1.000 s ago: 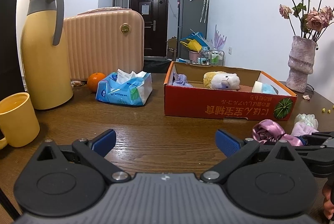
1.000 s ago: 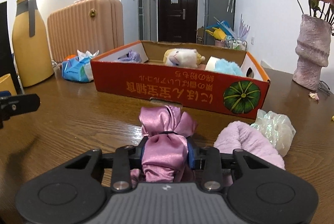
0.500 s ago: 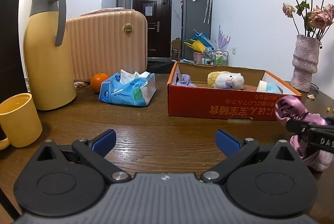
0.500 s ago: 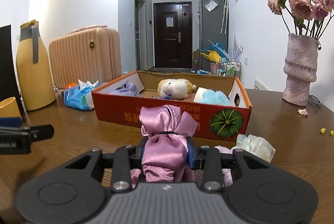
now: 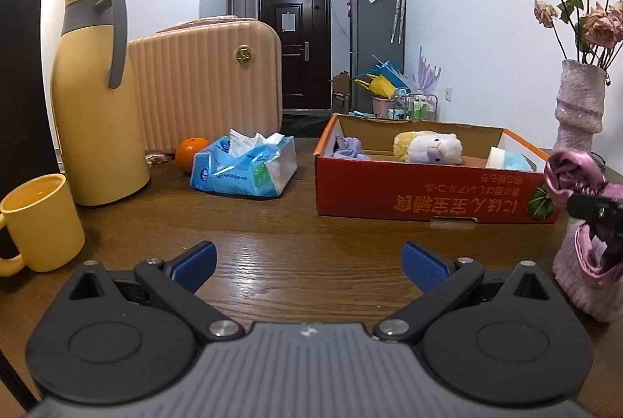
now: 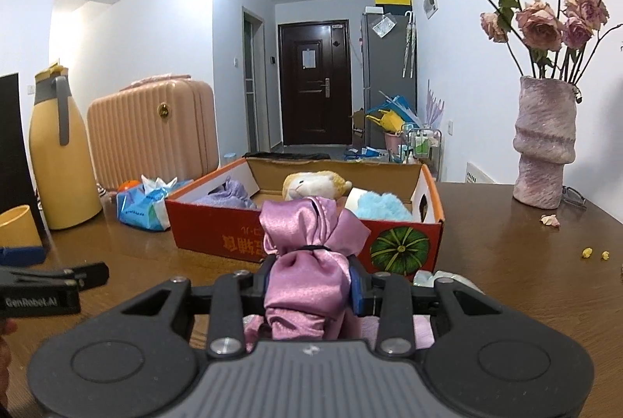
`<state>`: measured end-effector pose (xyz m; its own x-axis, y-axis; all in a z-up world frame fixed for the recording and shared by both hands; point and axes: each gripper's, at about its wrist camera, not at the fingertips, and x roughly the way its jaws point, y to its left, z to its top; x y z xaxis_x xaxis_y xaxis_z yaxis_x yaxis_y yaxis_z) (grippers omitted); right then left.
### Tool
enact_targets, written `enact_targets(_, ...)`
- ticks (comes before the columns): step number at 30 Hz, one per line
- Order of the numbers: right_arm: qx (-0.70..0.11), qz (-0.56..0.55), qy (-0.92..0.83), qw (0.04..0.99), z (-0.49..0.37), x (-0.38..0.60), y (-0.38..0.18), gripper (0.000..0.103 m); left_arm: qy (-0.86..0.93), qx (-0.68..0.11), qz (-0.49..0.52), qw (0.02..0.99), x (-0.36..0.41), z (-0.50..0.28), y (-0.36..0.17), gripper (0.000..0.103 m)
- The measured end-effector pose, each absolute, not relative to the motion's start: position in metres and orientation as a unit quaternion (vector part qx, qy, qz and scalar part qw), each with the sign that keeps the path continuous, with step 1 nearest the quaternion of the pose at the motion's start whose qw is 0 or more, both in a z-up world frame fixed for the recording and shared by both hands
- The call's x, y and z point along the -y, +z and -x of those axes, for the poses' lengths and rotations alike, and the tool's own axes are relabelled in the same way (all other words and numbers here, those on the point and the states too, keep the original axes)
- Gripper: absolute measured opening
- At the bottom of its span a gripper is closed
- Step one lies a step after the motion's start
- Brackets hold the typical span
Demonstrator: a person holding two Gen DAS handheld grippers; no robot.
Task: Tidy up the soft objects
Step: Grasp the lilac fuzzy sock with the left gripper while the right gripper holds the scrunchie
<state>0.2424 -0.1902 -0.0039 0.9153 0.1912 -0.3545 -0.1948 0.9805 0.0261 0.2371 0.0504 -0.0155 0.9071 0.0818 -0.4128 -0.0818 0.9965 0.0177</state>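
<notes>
Left wrist view. Left hand-held gripper [image 5: 307,258] low in the frame, blue-padded fingers [image 5: 194,260] spread wide apart with nothing between them, above the dark brown wooden worktop [image 5: 296,223]. At the right edge, shiny pink satin drawstring pouch [image 5: 570,172] pinched by the black tip of the right hand-held gripper [image 5: 595,209], raised off the worktop just in front of the right end of the red cardboard box with green pumpkin print [image 5: 428,192]. Below the pouch, a fuzzy pale pink soft item [image 5: 584,281] hanging or standing at the edge; cannot tell which. Inside the box: lilac cloth bundle [image 5: 348,147] at left, yellow and white plush toy [image 5: 428,147] in the middle, light blue fluffy item [image 5: 514,161] at right. Left of the box, blue plastic tissue pack [image 5: 243,166], round orange fruit [image 5: 190,153], tall yellow thermos jug with grey handle [image 5: 95,98], yellow mug [image 5: 39,223] at far left.

Right wrist view. Right hand-held gripper [image 6: 311,281] clamped tight on the satin pouch [image 6: 309,262], gathered neck upward, centre of the frame, in front of the box [image 6: 311,238] and slightly above its near wall. Plush toy [image 6: 315,184] and light blue item [image 6: 383,205] visible behind the pouch. Textured pink ceramic vase with dried roses [image 6: 545,145] at right. Tip of the left hand-held gripper [image 6: 50,285] at lower left.
</notes>
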Motion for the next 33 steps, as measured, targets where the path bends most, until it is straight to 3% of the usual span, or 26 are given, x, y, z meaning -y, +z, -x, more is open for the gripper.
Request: enact_targets(33,-0.138,-0.046,0.068,0.987,-0.223,0.291,0.018,0.035,-0.009,-0.222,-0.002,0.975,0.082,-0.234,-0.022,0.103)
